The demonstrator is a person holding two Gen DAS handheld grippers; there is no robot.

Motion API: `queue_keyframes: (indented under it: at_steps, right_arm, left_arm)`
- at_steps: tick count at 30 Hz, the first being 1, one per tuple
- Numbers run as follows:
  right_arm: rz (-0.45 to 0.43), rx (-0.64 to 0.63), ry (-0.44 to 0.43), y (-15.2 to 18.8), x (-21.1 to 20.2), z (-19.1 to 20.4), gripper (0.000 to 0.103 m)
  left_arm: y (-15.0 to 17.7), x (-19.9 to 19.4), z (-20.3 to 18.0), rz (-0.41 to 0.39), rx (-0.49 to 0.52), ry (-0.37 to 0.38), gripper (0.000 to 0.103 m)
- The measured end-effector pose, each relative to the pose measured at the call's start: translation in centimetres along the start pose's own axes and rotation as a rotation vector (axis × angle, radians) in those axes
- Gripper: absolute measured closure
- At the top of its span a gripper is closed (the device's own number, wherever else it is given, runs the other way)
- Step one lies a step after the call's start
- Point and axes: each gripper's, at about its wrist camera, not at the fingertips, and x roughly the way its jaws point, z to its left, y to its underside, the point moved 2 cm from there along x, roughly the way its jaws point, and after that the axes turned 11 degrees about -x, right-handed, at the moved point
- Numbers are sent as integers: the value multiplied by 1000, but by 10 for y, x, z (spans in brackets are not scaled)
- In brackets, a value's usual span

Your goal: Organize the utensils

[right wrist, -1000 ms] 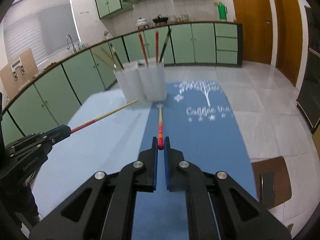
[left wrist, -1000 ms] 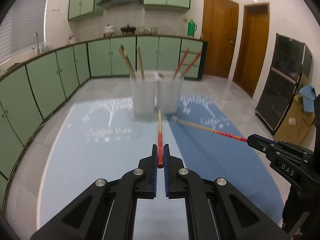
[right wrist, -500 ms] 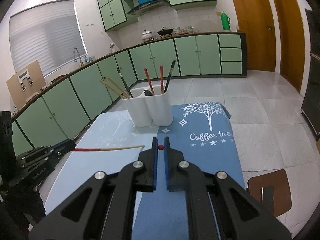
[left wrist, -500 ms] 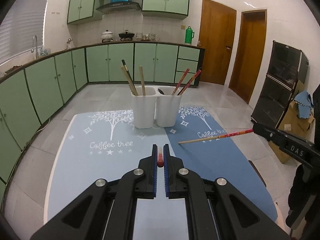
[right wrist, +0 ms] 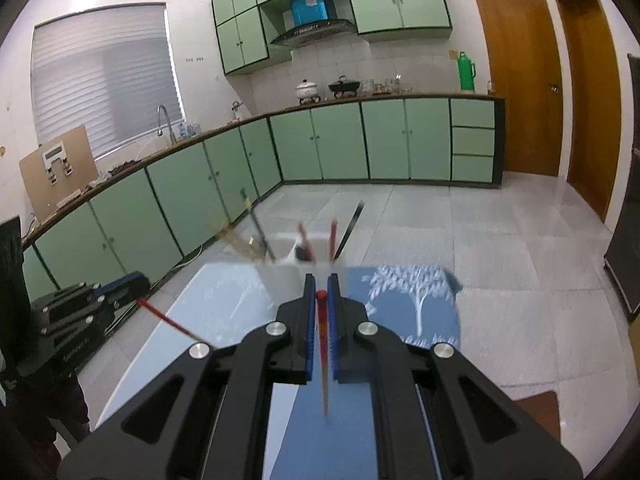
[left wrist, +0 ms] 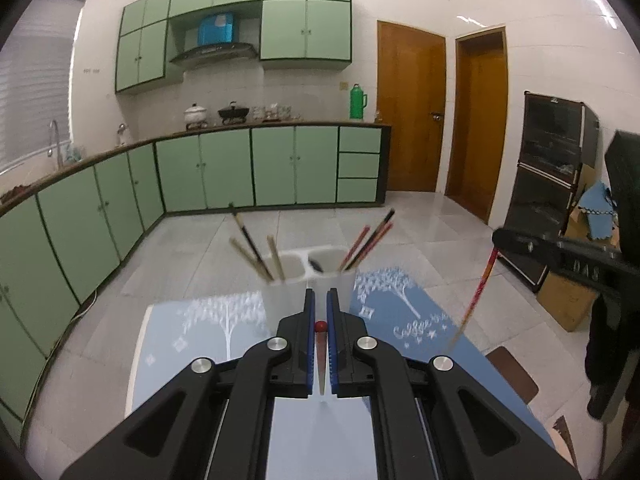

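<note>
While both black two-finger grippers, left (left wrist: 321, 308) and right (right wrist: 321, 292), hover above the blue desk (left wrist: 200, 344), each set of fingers is clamped on a red-tipped wooden chopstick (left wrist: 320, 346), near the white twin-cup utensil holder (left wrist: 304, 268).

Holder ahead, room on both sides

The white holder (left wrist: 308, 276), with chopsticks (left wrist: 256, 254) leaning outward, blocks the middle; the counter (left wrist: 192, 328) lies open around it.

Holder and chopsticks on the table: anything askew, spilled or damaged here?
Nothing stands out. The white two-cup holder stands upright on the blue mats, its chopsticks leaning loosely inside. Each gripper, left and right, has its jaws shut on a red-ended chopstick hanging tip-down over the table. Motion blur hides fine detail.
</note>
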Motion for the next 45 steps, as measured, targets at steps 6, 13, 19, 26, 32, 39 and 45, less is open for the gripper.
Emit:
queue_keyframes:
  at_steps: [6, 13, 19, 26, 32, 39, 45]
  right_arm:
    - [-38, -17, 49, -48, 9, -30, 98]
    - [-108, -38, 99, -109, 32, -60, 98]
    - [-171, -89, 115, -156, 62, -65, 98]
    - [-186, -111, 19, -174, 100, -50, 98]
    - [-123, -147, -14, -160, 137, -27, 98]
    - [-60, -123, -40, -146, 155, -22, 76]
    - [-100, -89, -17, -143, 125, -29, 70]
  left_arm:
    - [-39, 8, -3, -48, 9, 22, 98]
    - [-96, 16, -1, -136, 16, 27, 98]
    - [-133, 45, 4, -171, 10, 13, 98]
    - [-128, 98, 14, -106, 9, -22, 98]
    - [-115, 131, 24, -51, -4, -37, 98]
    - [-103, 142, 33, -16, -29, -39, 92]
    - [-103, 117, 38, -49, -46, -39, 79]
